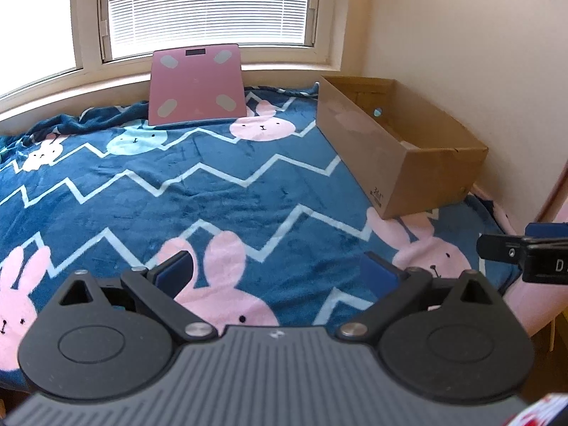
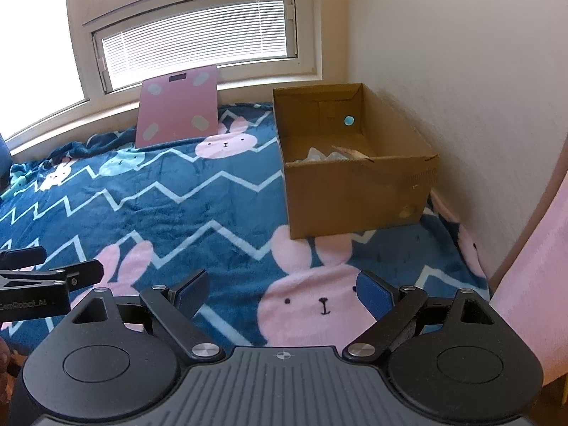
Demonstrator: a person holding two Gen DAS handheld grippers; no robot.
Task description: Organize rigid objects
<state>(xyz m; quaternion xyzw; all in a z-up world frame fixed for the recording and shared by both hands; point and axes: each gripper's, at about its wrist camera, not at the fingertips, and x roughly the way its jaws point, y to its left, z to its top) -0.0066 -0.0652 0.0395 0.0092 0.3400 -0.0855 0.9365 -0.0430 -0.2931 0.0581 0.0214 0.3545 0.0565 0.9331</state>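
Note:
A pink bathroom scale [image 1: 197, 83] [image 2: 178, 106] leans upright against the window sill at the far side of the bed. An open cardboard box [image 1: 397, 149] [image 2: 355, 184] stands on the blanket by the right wall, with crumpled paper [image 2: 332, 155] inside. My left gripper [image 1: 277, 275] hovers open over the blanket with nothing between its blue pads. My right gripper [image 2: 284, 293] is open too and holds nothing; it sits in front of the box. Each gripper's fingers show at the edge of the other's view.
A blue blanket [image 1: 213, 191] with pink rabbits and white zigzags covers the bed. A window with blinds [image 1: 207, 16] runs along the far side. The cream wall [image 2: 461, 71] closes the right side, and a pink sheet edge [image 2: 532, 284] hangs at the near right.

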